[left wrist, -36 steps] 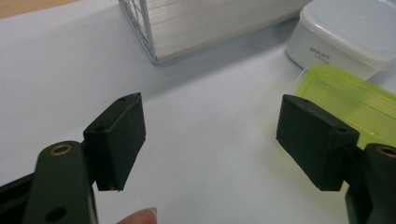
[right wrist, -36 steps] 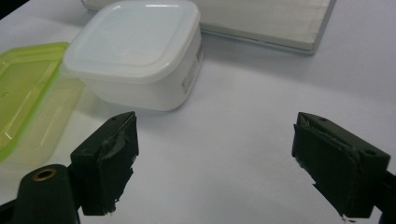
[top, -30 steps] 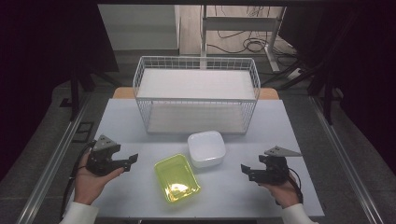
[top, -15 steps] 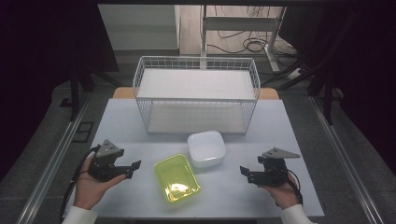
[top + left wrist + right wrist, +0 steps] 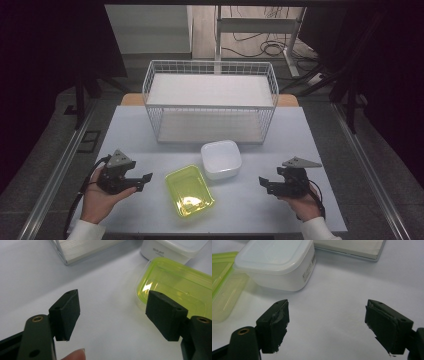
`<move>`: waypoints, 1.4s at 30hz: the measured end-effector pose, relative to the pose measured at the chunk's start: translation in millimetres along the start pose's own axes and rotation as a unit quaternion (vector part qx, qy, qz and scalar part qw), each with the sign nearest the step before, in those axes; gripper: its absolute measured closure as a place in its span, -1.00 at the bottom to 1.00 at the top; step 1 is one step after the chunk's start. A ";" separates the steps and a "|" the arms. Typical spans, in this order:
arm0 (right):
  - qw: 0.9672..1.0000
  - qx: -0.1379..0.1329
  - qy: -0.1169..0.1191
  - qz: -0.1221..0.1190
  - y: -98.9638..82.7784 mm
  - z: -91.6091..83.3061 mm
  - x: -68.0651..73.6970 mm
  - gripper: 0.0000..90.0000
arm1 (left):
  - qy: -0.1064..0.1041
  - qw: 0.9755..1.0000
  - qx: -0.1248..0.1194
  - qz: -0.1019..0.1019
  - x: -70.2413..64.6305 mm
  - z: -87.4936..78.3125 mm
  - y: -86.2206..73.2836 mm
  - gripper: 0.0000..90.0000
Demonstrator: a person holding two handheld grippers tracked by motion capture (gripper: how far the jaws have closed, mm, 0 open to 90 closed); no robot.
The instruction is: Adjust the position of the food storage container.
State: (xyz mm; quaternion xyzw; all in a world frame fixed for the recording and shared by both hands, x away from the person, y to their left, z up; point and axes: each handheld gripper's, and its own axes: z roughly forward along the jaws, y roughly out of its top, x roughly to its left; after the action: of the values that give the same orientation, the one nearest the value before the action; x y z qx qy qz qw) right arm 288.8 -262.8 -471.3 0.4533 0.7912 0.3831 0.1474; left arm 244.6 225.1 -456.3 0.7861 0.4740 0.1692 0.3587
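A clear yellow-green container [image 5: 189, 191] lies near the table's front, and a white lidded container [image 5: 221, 158] sits just behind it to the right. My left gripper [image 5: 145, 180] rests left of the yellow-green container [image 5: 175, 285], pointing at it. Its jaws [image 5: 112, 305] are open, have just closed slightly, and hold nothing. My right gripper [image 5: 262, 182] is held to the right of both containers, open and empty [image 5: 327, 312]. In the right gripper view it faces the white container [image 5: 277, 262], with the yellow-green one [image 5: 222, 282] at the left edge.
A white wire basket [image 5: 210, 62] with a pale board inside stands at the back of the grey-white table [image 5: 300, 135]. Bare tabletop lies between each gripper and the containers. Dark floor and metal rails flank the table.
The left gripper has tilted slightly, so its jaws point more toward the yellow-green container. The right gripper and both containers have stayed put.
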 end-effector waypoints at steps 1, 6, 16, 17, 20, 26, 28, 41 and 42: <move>1.000 0.001 -0.001 0.001 0.0 0.1 0.2 -0.56 | -0.003 1.000 0.000 -0.001 0.3 -0.4 0.3 -0.38; 1.000 0.006 -0.001 0.001 -0.1 0.7 3.0 -0.54 | -0.010 1.000 -0.002 -0.008 2.8 -2.1 1.5 -0.26; 1.000 0.012 0.000 0.002 -0.3 3.0 3.9 -0.53 | -0.044 0.999 0.021 0.002 2.4 12.1 13.1 0.36; 1.000 0.013 0.000 0.002 -0.2 3.0 4.5 -0.53 | -0.052 0.998 0.024 0.004 1.5 15.1 15.6 0.45; 1.000 0.013 0.000 0.002 0.2 2.5 5.6 -0.53 | -0.059 0.997 0.043 0.021 -1.2 25.9 23.6 0.65; 1.000 0.017 0.000 0.001 -0.5 2.4 5.7 -0.53 | -0.071 0.995 0.064 0.025 -4.3 43.6 38.7 0.97; 1.000 0.019 -0.001 0.003 -0.8 3.0 5.3 -0.53 | -0.063 0.994 0.086 0.038 -6.7 53.0 44.9 0.99; 1.000 0.026 0.004 0.006 -2.0 3.8 6.1 -0.53 | -0.068 0.985 0.142 0.070 -17.6 87.0 49.9 1.00; 1.000 0.027 0.004 0.007 -2.2 4.1 5.8 -0.53 | -0.069 0.985 0.142 0.069 -17.5 86.9 50.1 1.00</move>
State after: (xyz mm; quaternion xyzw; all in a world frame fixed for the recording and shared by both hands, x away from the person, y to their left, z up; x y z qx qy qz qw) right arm 286.7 -256.7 -475.0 0.4610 0.7987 0.3642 0.1297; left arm 319.9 160.1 -478.2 0.8699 0.4117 0.0702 0.2623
